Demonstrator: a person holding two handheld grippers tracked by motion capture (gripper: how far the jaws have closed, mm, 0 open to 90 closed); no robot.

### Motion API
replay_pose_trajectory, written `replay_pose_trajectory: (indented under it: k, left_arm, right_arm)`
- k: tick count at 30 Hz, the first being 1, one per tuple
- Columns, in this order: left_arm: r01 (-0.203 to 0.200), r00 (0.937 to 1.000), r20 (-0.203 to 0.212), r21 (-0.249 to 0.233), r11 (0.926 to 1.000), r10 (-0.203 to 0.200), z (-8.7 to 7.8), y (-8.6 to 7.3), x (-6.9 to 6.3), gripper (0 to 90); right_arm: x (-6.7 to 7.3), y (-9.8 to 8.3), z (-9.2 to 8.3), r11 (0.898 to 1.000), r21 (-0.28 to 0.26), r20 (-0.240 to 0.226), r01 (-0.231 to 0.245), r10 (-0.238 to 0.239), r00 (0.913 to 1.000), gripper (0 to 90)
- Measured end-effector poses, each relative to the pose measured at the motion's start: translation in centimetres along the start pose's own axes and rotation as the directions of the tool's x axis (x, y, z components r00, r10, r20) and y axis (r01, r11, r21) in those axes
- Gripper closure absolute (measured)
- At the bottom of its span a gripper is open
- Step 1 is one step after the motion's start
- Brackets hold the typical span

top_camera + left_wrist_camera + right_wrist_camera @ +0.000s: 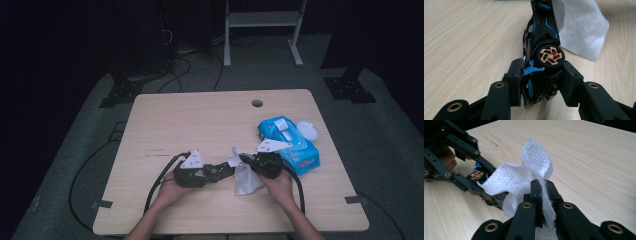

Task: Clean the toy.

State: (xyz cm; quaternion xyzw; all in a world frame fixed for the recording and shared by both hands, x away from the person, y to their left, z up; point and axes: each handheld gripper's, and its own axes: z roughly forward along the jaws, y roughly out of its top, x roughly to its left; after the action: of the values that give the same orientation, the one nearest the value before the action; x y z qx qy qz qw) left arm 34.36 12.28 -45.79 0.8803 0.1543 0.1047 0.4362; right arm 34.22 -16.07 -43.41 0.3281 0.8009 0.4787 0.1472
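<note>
My left gripper is clamped on a black toy car with blue trim. The car lies on its side between the jaws, one wheel with a copper-coloured rim turned up toward my camera, its body running away from me over the table. In the high view that gripper sits near the table's front edge, pointing right at my other hand.

My right gripper is pinched tight on a white wipe; the sheet runs up between the pads and flops over toward the car, touching its end. From above, the wipe hangs just between the two grippers, and my right gripper meets the car there.

Just beyond my right hand lies a blue wipe pack with its white lid flipped open. It carries printing, a red patch among it, but too small for me to read.
</note>
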Motion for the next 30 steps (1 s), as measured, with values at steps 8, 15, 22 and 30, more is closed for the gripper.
replay_pose_trajectory:
  k: [8, 15, 22, 30]
  left_arm:
    - [0.008, 1.0000, 0.001, -0.005, 1.0000, -0.008, -0.1, -0.1, 0.1, 58.3]
    - [0.001, 1.0000, -0.002, 0.003, 1.0000, -0.001, -0.1, -0.1, 0.1, 58.2]
    - [0.006, 1.0000, -0.007, -0.003, 1.0000, -0.006, 0.1, 0.0, 0.0, 58.3]
    - [0.008, 1.0000, -0.001, -0.004, 1.0000, -0.008, 0.0, 0.0, 0.1, 58.3]
  right_arm:
    - [1.6, 0.3, 0.9, 0.999, -0.003, -0.024, 0.042, -0.042, 0.9988, 86.8]
    - [-1.3, -0.3, -0.8, 0.999, -0.013, 0.032, -0.032, 0.033, 0.9990, 86.9]
    - [0.1, 0.2, -0.2, 0.999, -0.041, -0.054, -0.022, 0.020, 0.9983, 86.8]
    - [-1.1, -0.4, -0.1, 0.999, -0.024, -0.036, -0.040, 0.039, 0.9986, 86.9]
